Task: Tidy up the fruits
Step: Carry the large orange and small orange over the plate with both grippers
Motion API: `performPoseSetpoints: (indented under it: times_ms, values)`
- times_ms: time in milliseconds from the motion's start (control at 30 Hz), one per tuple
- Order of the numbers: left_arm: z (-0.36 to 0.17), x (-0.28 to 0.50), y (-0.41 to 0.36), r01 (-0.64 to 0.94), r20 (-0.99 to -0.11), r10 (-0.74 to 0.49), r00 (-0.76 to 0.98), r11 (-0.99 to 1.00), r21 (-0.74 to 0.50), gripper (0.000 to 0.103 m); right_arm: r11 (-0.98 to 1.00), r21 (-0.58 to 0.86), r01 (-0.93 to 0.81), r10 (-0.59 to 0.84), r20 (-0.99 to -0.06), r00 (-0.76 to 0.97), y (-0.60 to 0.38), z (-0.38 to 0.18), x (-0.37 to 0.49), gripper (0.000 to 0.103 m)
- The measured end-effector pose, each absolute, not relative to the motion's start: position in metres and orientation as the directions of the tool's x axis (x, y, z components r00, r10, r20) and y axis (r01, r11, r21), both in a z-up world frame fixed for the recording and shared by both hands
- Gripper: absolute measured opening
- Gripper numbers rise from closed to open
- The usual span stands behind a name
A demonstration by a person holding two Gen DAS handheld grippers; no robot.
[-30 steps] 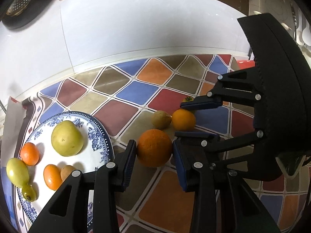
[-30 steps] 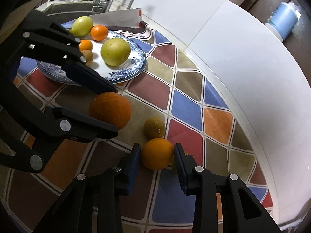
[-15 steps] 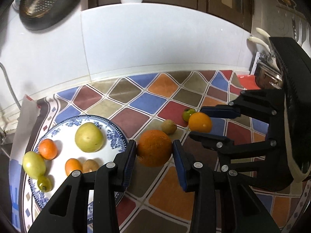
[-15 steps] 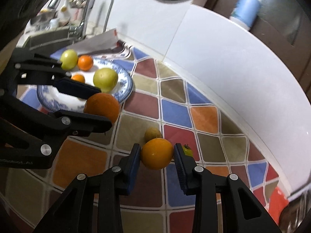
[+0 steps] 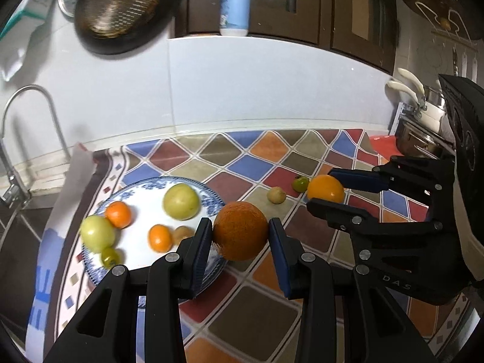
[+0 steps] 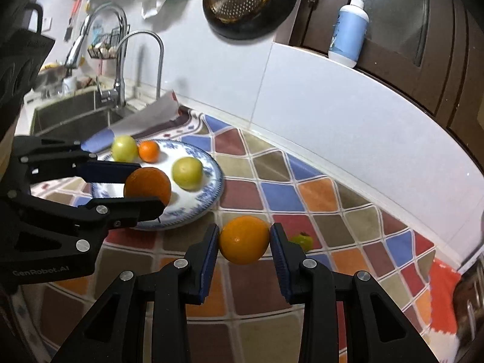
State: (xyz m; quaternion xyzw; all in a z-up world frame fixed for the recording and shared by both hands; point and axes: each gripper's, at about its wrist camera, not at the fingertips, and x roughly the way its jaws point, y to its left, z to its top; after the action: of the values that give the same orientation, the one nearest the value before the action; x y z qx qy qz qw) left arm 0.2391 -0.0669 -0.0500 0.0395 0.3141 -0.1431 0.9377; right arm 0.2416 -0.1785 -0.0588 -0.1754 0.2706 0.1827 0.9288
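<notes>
Both oranges up off the desk (image 5: 266, 275) now

A second ago they sat on the tiles; now both are lifted. The plate (image 5: 208, 195) already has six fruits. Left tongs (image 5: 240, 236) are clamped on the big orange (image 5: 240, 230), hanging over the plate's near rim. Right tongs (image 6: 244, 240) pinch the small orange (image 6: 244, 239) above the tiles beside the plate. Guessing both get dropped on next. Leftovers: green fruit (image 5: 300, 183), brown fruit (image 5: 276, 195).

Black linkage jaws, blue pads (image 5: 202, 251), silver screws (image 5: 171, 257)
</notes>
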Motion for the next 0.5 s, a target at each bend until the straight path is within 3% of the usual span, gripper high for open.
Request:
performPoseSetpoints:
  times_ms: [500]
  values:
    - [-0.048, 0.214, -0.002, 0.247, -0.609, -0.188, 0.77, 0.969, 0.012, 0.038, 0.863, -0.168, -0.476, 0.31, -0.568, 0.762, -0.117, -0.055, 0.223, 0.035]
